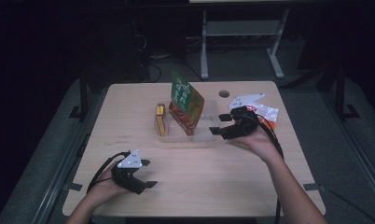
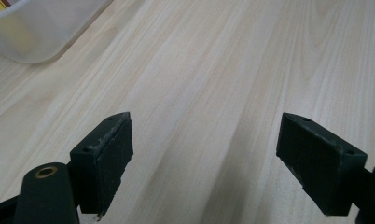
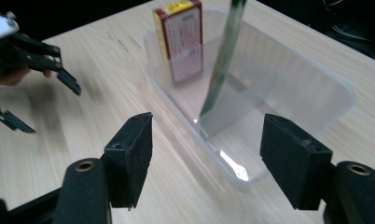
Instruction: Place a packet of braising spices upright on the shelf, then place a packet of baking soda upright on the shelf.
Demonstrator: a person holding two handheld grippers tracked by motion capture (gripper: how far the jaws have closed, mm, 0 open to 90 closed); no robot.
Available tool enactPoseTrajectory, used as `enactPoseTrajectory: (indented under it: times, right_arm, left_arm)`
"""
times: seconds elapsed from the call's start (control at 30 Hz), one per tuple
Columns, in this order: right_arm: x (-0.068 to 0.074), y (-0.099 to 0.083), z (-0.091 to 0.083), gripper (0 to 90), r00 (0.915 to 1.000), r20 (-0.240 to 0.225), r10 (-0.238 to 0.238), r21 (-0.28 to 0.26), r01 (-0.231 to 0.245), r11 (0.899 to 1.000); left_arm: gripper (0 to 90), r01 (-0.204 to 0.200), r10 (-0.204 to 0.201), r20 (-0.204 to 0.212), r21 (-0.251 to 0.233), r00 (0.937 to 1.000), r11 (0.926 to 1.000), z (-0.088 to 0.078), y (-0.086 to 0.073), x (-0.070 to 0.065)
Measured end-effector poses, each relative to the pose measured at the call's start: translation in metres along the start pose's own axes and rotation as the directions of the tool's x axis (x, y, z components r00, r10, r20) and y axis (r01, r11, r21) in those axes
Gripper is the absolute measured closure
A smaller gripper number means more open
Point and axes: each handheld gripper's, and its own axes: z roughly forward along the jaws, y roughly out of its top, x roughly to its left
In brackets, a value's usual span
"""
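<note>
Right gripper (image 1: 217,124) is held over the bench (image 1: 129,100), at the right end of the clear plastic tray (image 3: 335,88). Jaws are spread apart, nothing is gripped between them. In the right gripper view the tray's near end is seen between and beyond the jaws, no contact.

Tray is placed mid-bench. Two items are stood inside it: a red-and-yellow box (image 3: 178,39) upright at the left end, and a green-and-red flat packet (image 1: 186,102) leaned upright near the middle. In the right gripper view the packet is seen edge-on as a thin green strip (image 3: 223,58), just beside the box.

A clear bag with red print (image 1: 266,112) is lying on the bench just behind the right gripper, outside the tray.

Left gripper (image 1: 147,173) is held low near the front left of the bench, well apart from the tray. Jaws are open, only bare wood is seen between them. A tray corner (image 2: 31,32) is visible top left in the left gripper view.
</note>
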Motion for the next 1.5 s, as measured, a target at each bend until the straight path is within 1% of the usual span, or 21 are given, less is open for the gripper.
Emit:
enactPoseTrajectory:
  times: [0.07,0.2,0.23,0.27,0.3,0.37,0.4,0.47,0.6,0.67,0.73,0.77,0.83,0.93,1.0,1.1,1.23,1.3,1.33,1.37,1.5]
  right_arm:
    - [-0.003,-0.010,-0.001,35.6,1.0000,0.002,0.005,-0.006,-0.005,1.000]
    - [-0.007,-0.029,-0.002,36.5,0.9995,0.025,0.020,-0.013,-0.020,1.000]
    - [-0.008,-0.033,-0.003,36.5,0.9992,0.032,0.023,0.002,-0.023,1.000]
    - [-0.009,-0.037,-0.003,37.1,0.9986,0.051,0.015,0.012,-0.015,1.000]
    - [-0.009,-0.042,-0.004,38.4,0.9980,0.062,0.009,0.003,-0.009,1.000]
    - [-0.013,-0.050,-0.005,38.3,0.9978,0.057,0.035,0.015,-0.035,0.999]
    - [-0.014,-0.055,-0.006,38.4,0.9968,0.070,0.038,0.019,-0.039,0.999]
    - [-0.018,-0.063,-0.009,38.7,0.9962,0.070,0.052,0.014,-0.053,0.999]
    - [-0.025,-0.073,-0.013,39.9,0.9927,0.090,0.081,0.016,-0.082,0.996]
    - [-0.029,-0.075,-0.013,42.9,0.9909,0.105,0.085,0.019,-0.087,0.996]
    - [-0.034,-0.078,-0.012,47.7,0.9893,0.121,0.082,0.023,-0.085,0.996]
    - [-0.037,-0.079,-0.012,51.3,0.9887,0.127,0.079,0.028,-0.083,0.996]
    - [-0.042,-0.082,-0.011,57.6,0.9870,0.139,0.081,0.040,-0.087,0.995]
    - [-0.053,-0.087,-0.011,70.4,0.9815,0.172,0.084,0.047,-0.093,0.995]
    - [-0.061,-0.090,-0.011,78.4,0.9745,0.205,0.091,0.056,-0.104,0.993]
    - [-0.073,-0.095,-0.011,87.0,0.9686,0.233,0.087,0.067,-0.106,0.992]
    - [-0.083,-0.101,-0.012,89.8,0.9579,0.270,0.096,0.079,-0.121,0.990]
    - [-0.087,-0.104,-0.012,89.9,0.9551,0.279,0.101,0.088,-0.130,0.988]
    - [-0.088,-0.105,-0.011,90.0,0.9522,0.291,0.092,0.095,-0.125,0.988]
    - [-0.091,-0.106,-0.010,90.0,0.9503,0.301,0.077,0.112,-0.116,0.987]
    - [-0.096,-0.113,-0.003,90.0,0.9477,0.308,0.083,0.163,-0.138,0.977]
  left_arm:
    - [18.1,0.002,-0.002,0.003,0.001,1.0000,1.0000,0.000,-0.001,0.000]
    - [18.1,-0.010,0.010,-0.001,0.005,1.0000,0.9999,0.000,-0.001,0.000]
    - [18.1,-0.015,0.015,-0.001,0.010,0.9999,0.9998,0.000,-0.001,0.000]
    - [18.1,-0.008,0.008,0.000,0.006,1.0000,1.0000,0.001,-0.001,-0.001]
    - [18.0,-0.009,0.009,0.001,0.005,1.0000,0.9999,0.001,-0.001,-0.001]
    - [18.1,-0.012,0.012,0.003,0.012,0.9999,0.9999,0.001,-0.001,-0.002]
    - [18.1,-0.009,0.009,0.001,0.010,1.0000,0.9999,0.002,-0.001,-0.003]
    - [18.1,-0.001,0.001,0.008,0.012,1.0000,0.9999,0.002,0.000,-0.003]
    - [16.5,0.005,-0.005,0.010,0.016,0.9999,0.9999,0.003,0.001,-0.003]
    - [15.3,0.015,-0.015,0.005,0.017,0.9999,0.9997,0.003,0.002,-0.003]
    - [15.1,0.035,-0.035,0.021,0.010,0.9992,0.9993,0.004,0.002,-0.002]
    - [15.1,0.036,-0.036,0.020,0.011,0.9992,0.9993,0.004,0.002,-0.002]
    - [15.1,0.027,-0.027,0.017,0.012,0.9995,0.9996,0.004,0.002,-0.002]
    - [15.0,0.018,-0.018,0.013,0.014,0.9998,0.9997,0.006,0.002,-0.003]
    - [14.9,0.012,-0.012,0.012,0.014,0.9999,0.9998,0.006,0.002,-0.004]
    - [14.9,0.005,-0.005,0.013,0.022,0.9999,0.9998,0.007,0.002,-0.004]
    - [15.0,0.011,-0.011,0.013,0.021,0.9999,0.9997,0.007,0.001,-0.004]
    - [15.0,0.011,-0.011,0.013,0.020,0.9999,0.9997,0.007,0.001,-0.004]
    - [15.1,0.009,-0.009,0.013,0.021,0.9999,0.9997,0.008,0.001,-0.004]
    - [15.1,0.007,-0.007,0.014,0.022,0.9999,0.9997,0.008,0.001,-0.004]
    - [15.3,-0.008,0.008,0.020,0.035,0.9998,0.9994,0.008,0.001,-0.004]
